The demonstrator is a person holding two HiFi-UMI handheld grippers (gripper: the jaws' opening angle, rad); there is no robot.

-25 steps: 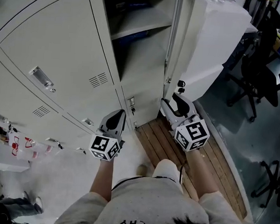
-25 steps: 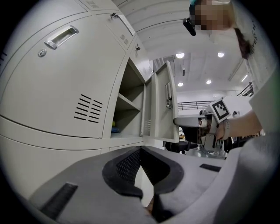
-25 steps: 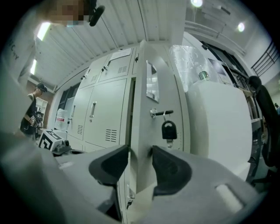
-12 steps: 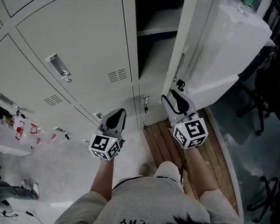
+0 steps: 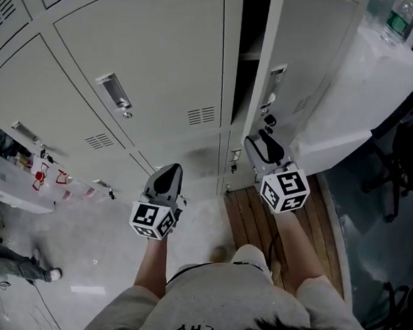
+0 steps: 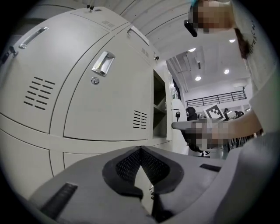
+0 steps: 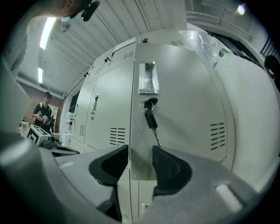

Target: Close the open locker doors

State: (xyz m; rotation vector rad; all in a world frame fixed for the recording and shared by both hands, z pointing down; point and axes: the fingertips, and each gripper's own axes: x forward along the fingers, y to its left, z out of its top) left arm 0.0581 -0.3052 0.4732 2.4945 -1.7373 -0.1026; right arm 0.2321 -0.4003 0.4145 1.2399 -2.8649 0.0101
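Gripper state first: the right gripper points level at the lockers with its jaws a fair way apart and nothing clamped. The free edge of the open door shows in the space between them. From the head view its tip sits right up against the door face, low on the panel; I cannot tell whether it is touching. The left gripper is closed to a point, pads meeting at the tips with nothing held, and hangs off to the left in front of the neighbouring doors, which are already shut.

Just above the right gripper hangs the key, left in the lock, and above that is the recessed handle. Both lie on the free-edge side, so the hinges must be on the far right.

Door position: nearly home. Only a narrow dark gap remains on its left, with a shelf visible inside.

Handling, as judgement — painted sheet metal, so stiff and probably light, swinging easily on its hinges. No grasp is needed. A flat push on the bare panel near the free edge, below the key, gives the best leverage. The paint looks smooth, so a tip could skid. Stay clear of the dangling key. The door may rebound off the latch if shoved hard.
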